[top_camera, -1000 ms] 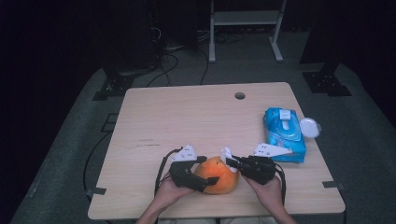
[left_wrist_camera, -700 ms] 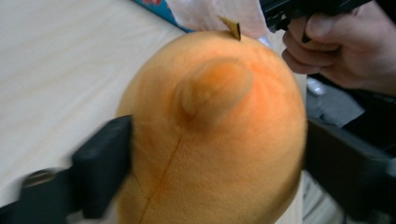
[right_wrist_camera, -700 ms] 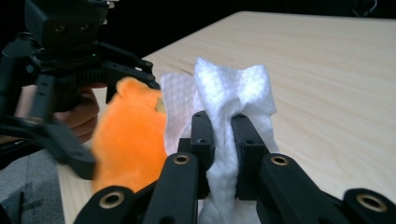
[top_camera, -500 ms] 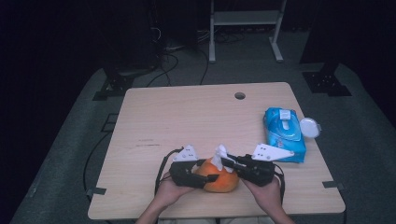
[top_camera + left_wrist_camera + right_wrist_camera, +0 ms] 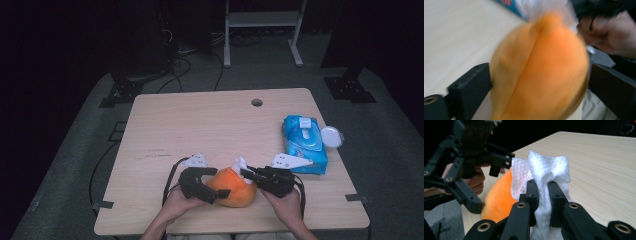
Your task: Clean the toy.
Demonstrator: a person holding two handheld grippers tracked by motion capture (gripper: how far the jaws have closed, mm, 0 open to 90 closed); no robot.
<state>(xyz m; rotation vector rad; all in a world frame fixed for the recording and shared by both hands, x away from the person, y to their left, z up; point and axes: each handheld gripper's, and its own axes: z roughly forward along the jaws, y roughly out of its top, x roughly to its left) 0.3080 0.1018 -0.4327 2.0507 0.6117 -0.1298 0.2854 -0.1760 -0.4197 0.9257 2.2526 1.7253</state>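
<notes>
Up close, the orange plush ball (image 5: pixel 536 72) looks soft — seamed, white wipe (image 5: pixel 544 172) against it

Table evenly lit, surroundings dark — left gripper view badly blurred.

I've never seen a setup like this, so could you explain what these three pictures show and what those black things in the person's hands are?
A person sits at a wooden table holding black two-jawed tongs in each hand. One picture looks down from above; the other two come from small cameras riding on each tool. The left tongs squeeze a soft orange ball-like thing between their jaws. The right tongs pinch a white wipe against its top. To the right lies a blue pack of wipes, its white lid flipped open.
</notes>
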